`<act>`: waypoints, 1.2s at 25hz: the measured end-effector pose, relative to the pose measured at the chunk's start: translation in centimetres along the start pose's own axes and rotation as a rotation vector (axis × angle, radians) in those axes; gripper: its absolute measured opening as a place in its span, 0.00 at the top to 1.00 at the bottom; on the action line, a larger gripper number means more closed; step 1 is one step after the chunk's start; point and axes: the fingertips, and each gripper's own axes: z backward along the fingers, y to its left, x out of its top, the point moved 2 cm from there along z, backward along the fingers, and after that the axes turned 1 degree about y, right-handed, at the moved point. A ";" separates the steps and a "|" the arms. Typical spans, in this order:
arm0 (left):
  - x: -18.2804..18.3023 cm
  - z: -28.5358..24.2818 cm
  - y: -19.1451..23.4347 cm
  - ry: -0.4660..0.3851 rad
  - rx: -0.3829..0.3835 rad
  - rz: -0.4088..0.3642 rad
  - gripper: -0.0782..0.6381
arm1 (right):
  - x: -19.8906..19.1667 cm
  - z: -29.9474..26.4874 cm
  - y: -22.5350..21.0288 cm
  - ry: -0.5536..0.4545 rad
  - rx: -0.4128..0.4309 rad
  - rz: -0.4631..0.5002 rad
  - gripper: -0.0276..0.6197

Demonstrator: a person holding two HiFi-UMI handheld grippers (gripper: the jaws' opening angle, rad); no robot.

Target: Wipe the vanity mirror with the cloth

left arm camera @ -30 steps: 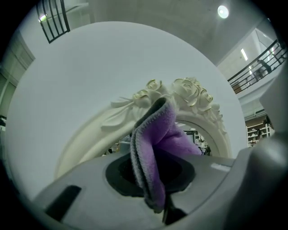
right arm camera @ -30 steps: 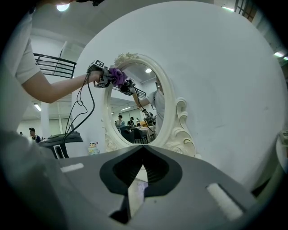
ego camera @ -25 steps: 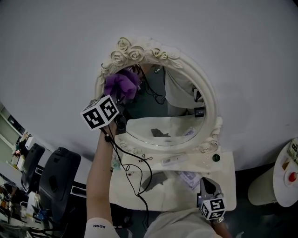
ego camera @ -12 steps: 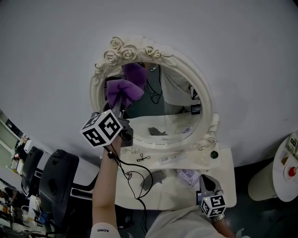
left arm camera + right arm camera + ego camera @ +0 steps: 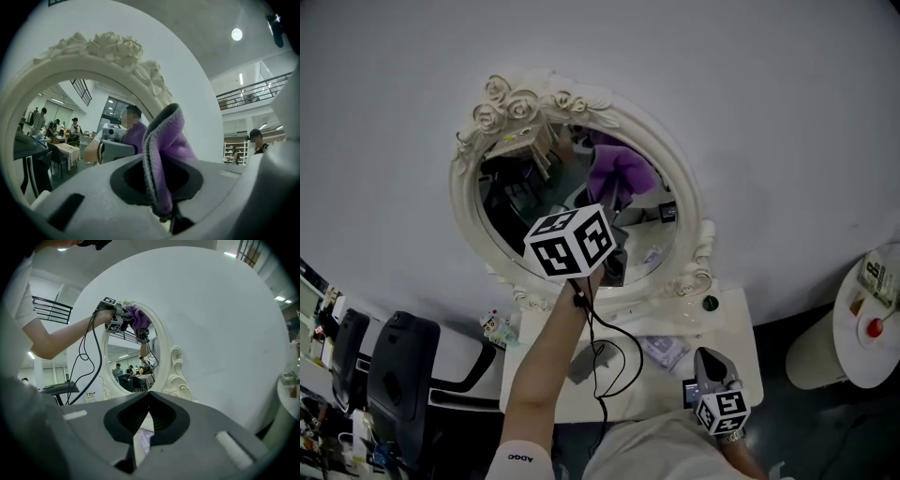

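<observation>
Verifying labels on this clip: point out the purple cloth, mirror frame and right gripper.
purple cloth (image 5: 165,150): left gripper view, fold pinched between the jaws.
mirror frame (image 5: 520,101): head view, carved roses on top.
right gripper (image 5: 148,393): right gripper view, where its jaw tips meet.

Head view is dim and grey with flat light, dark corners and a strong fisheye bend. The vanity mirror (image 5: 514,202) reflects dark there. Both gripper views are brighter, lit from overhead: ceiling lamp (image 5: 236,33) blown out, strip light (image 5: 229,254) glaring. Black round edges, heavy barrel distortion, soft shadows.
</observation>
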 end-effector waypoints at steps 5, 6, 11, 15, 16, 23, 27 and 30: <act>-2.2 -2.7 -0.8 0.034 0.008 -0.013 0.81 | 0.0 1.5 -1.7 -0.013 -0.065 -0.023 0.95; -2.4 -2.8 -0.7 0.036 0.011 -0.018 0.81 | -0.1 1.7 -2.0 -0.011 -0.073 -0.023 0.95; -2.2 -2.3 0.8 0.046 0.038 -0.055 0.81 | -0.5 1.7 -2.6 0.006 -0.082 -0.024 0.95; -1.6 -0.5 3.6 0.047 0.096 -0.076 0.81 | -0.6 0.6 -1.8 0.013 -0.055 -0.018 0.95; -1.4 0.1 4.4 0.044 0.117 -0.078 0.81 | -0.5 0.2 -1.5 0.015 -0.044 -0.013 0.95; 0.2 4.7 11.2 0.024 0.247 -0.077 0.81 | -0.8 -2.0 1.5 0.041 0.030 0.019 0.95; 0.8 7.3 15.2 0.024 0.329 -0.091 0.81 | -0.9 -2.6 2.7 0.052 0.049 0.036 0.95; 1.3 8.8 17.6 0.022 0.404 -0.135 0.81 | -0.7 -3.0 3.2 0.052 0.049 0.042 0.95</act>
